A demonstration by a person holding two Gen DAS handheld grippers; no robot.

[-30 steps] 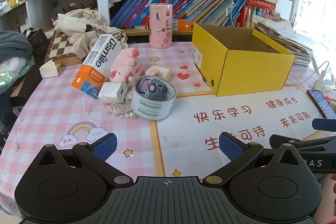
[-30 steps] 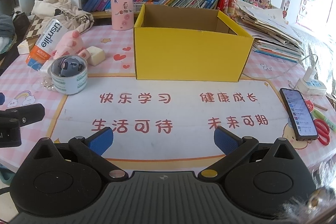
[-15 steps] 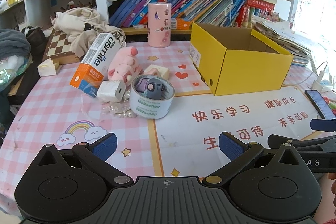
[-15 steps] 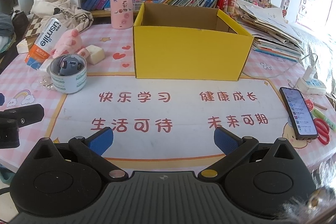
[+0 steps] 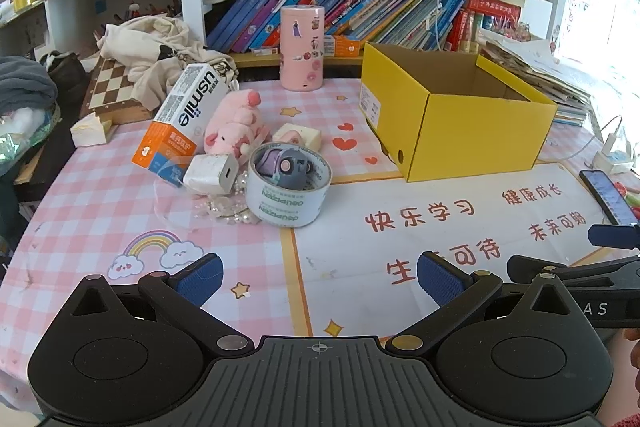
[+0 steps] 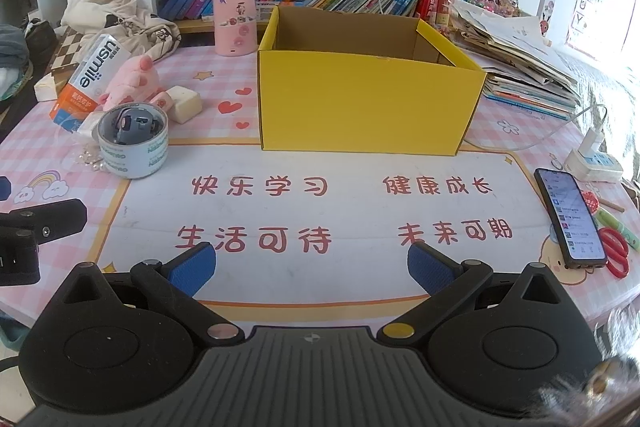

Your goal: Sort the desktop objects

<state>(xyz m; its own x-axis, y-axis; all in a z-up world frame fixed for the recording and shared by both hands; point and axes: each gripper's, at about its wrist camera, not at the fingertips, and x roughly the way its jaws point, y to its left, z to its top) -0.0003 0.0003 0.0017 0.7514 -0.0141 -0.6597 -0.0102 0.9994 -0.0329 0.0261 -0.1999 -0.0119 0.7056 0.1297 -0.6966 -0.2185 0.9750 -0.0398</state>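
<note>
The counter [image 5: 80, 227] wears pink-and-white check with red hearts, yellow stars and a rainbow. The box [image 6: 360, 107] is yellow outside, brown inside. The plush toy [image 5: 234, 125] is pink, the tape roll [image 5: 288, 203] white with green lettering, and the carton [image 5: 180, 119] white, orange and blue.

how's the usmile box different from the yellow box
The usmile box is white and orange, closed, and lies tilted against the pink plush; the yellow box is plain yellow, open-topped, and sits flat. The usmile box is much the smaller, while the yellow box shows a bare brown inside. Both are cardboard boxes on the same table.
</note>
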